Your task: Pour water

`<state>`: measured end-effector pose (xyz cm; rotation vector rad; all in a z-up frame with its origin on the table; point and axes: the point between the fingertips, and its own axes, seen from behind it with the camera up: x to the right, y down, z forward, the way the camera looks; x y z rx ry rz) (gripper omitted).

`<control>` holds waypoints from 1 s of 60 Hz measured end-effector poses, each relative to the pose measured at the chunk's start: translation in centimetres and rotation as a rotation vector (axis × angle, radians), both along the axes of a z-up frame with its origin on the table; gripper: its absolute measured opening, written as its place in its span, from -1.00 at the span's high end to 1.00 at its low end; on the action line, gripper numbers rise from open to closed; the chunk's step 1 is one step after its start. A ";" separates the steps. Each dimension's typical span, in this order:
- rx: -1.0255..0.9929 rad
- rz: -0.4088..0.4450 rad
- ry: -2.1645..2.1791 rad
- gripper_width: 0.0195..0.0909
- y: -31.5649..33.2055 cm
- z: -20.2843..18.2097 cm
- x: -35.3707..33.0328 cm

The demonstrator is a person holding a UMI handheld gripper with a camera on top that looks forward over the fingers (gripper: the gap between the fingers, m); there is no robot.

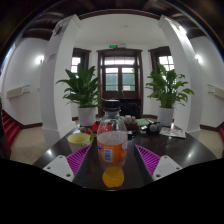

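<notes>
Gripper view: a clear plastic bottle (112, 140) with an orange-and-red label band stands upright on the dark, glossy worktop (150, 175), between the two fingers of the tool (112, 161). The purple-pink pads (147, 158) sit to either side of it with a visible gap on each side, so the tool is spread wide and holds nothing. The bottle rests on its own base. Just ahead of the left finger, beside the bottle, is a yellow-green cup or bowl (79, 141). On the worktop right in front of the bottle lies a small round orange thing (113, 177), which may be a cap or a reflection. I cannot tell which. Beyond the bottle are some dark tableware items (150, 127), then two potted plants (80, 92) flanking a wooden door.

My judgement of the risks: if the fingers close off-centre, the tall bottle may be nudged and tip over. A soft plastic wall squeezed hard could also buckle and spurt water if the bottle is uncapped.

The label's writing is too small to read, and no brand can be made out.
</notes>
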<state>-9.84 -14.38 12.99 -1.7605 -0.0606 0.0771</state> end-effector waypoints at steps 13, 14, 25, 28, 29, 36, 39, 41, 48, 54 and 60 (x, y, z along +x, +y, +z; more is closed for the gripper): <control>0.001 -0.029 -0.008 -0.31 2.7 -0.5 0.2; 0.000 -0.029 -0.008 -0.26 2.9 -0.5 0.2; 0.019 -0.037 -0.024 0.24 3.8 -0.6 -0.3; 0.014 -0.047 -0.027 0.37 4.0 -0.7 -0.4; 0.013 -0.049 -0.030 0.43 4.2 -0.6 -0.2; 0.007 -0.067 -0.035 0.62 4.2 -0.7 -0.5; 0.010 -0.062 -0.038 0.62 4.2 -0.6 -0.6; 0.012 -0.060 -0.040 0.62 4.2 -0.6 -0.7; 0.008 -0.031 -0.049 0.62 4.1 -0.7 -0.8; -0.021 0.014 -0.135 0.63 4.7 -0.6 -0.5; -0.032 0.050 -0.317 0.62 6.5 0.1 1.3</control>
